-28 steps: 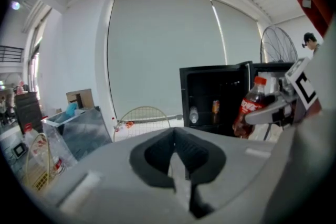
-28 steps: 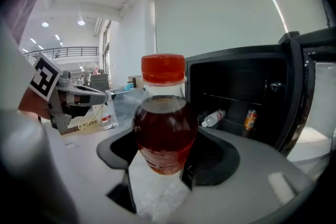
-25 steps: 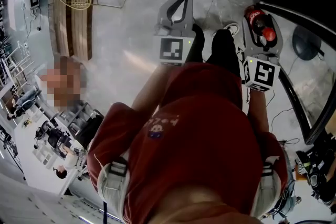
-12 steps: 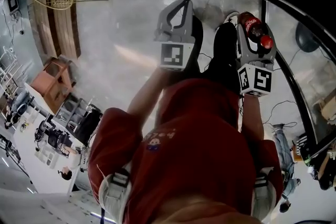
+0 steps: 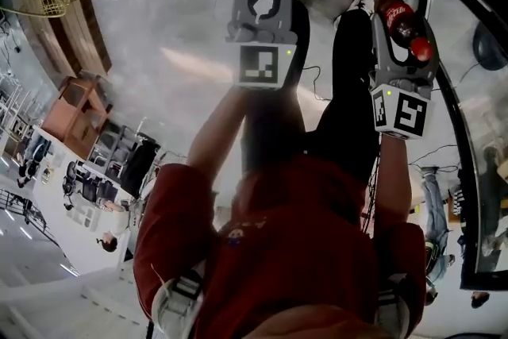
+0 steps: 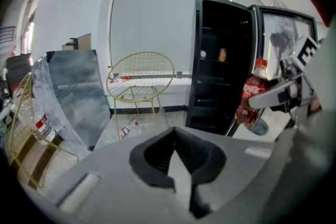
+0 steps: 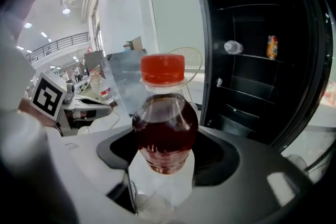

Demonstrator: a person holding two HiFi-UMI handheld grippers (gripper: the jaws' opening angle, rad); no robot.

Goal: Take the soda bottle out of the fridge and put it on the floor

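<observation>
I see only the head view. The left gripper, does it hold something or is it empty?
Observer: Empty; the left gripper view shows the left gripper with fingers together, nothing between them.
Operator: Is there anything inside the fridge?
Observer: Yes; the right gripper view shows a clear bottle lying on a shelf and an orange can.
Operator: How does the soda bottle stand?
Observer: The left gripper view shows it roughly upright in the right gripper, cap on top.

Bare grey polished floor (image 5: pixel 182 20) is lying open ahead and leftward. Person's black-trousered legs (image 5: pixel 349 83) are standing mid-path. Black-framed glass fridge door (image 5: pixel 464 107) is hanging open, crowding the right side. Gold wire chair (image 6: pixel 140 78) is sitting well off.
</observation>
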